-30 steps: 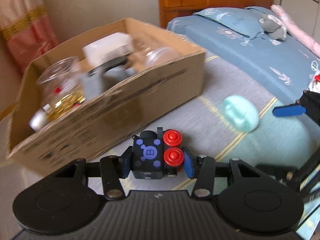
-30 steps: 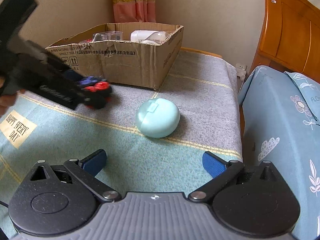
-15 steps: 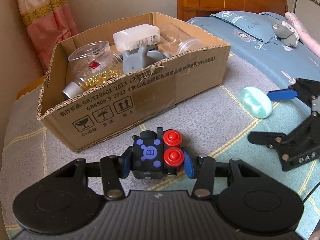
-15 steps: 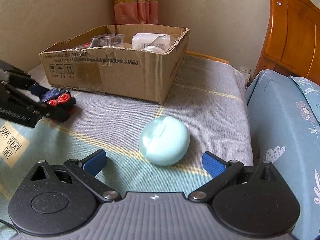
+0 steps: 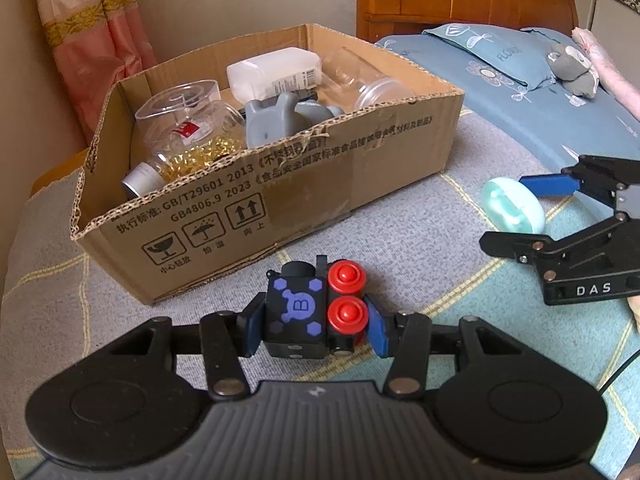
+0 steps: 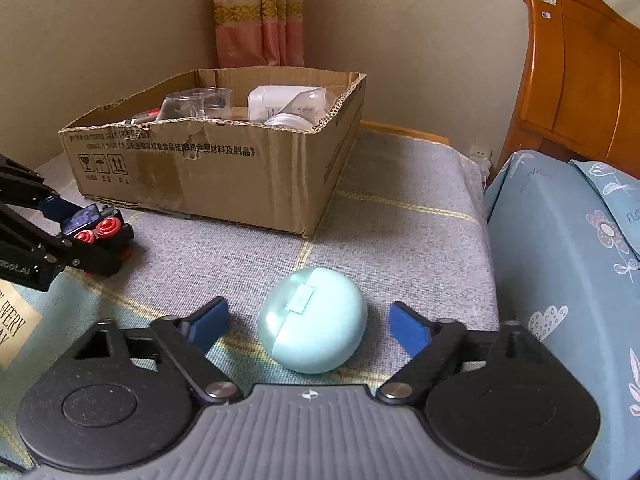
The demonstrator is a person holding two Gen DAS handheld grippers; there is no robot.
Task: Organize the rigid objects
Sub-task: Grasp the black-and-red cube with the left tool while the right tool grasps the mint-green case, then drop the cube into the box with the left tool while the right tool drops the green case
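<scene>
My left gripper (image 5: 314,322) is shut on a black toy block (image 5: 298,312) with a purple face and two red buttons, held just in front of the cardboard box (image 5: 304,192). It also shows at the left of the right wrist view (image 6: 98,236). My right gripper (image 6: 308,324) is open, its blue fingertips (image 6: 210,320) on either side of a mint green oval case (image 6: 314,336) lying on the blanket. The case also shows in the left wrist view (image 5: 512,204), with the right gripper (image 5: 560,208) around it.
The box (image 6: 224,168) holds clear plastic jars (image 5: 180,120), a white bottle (image 5: 276,72) and a grey item (image 5: 280,120). A grey and teal blanket (image 6: 400,220) covers the surface. A blue-sheeted bed (image 6: 560,260) with a wooden headboard (image 6: 580,80) stands to the right.
My left gripper has swung back with the toy block to face the box's front. My right gripper has moved forward, so the green case now lies between its open fingers.
</scene>
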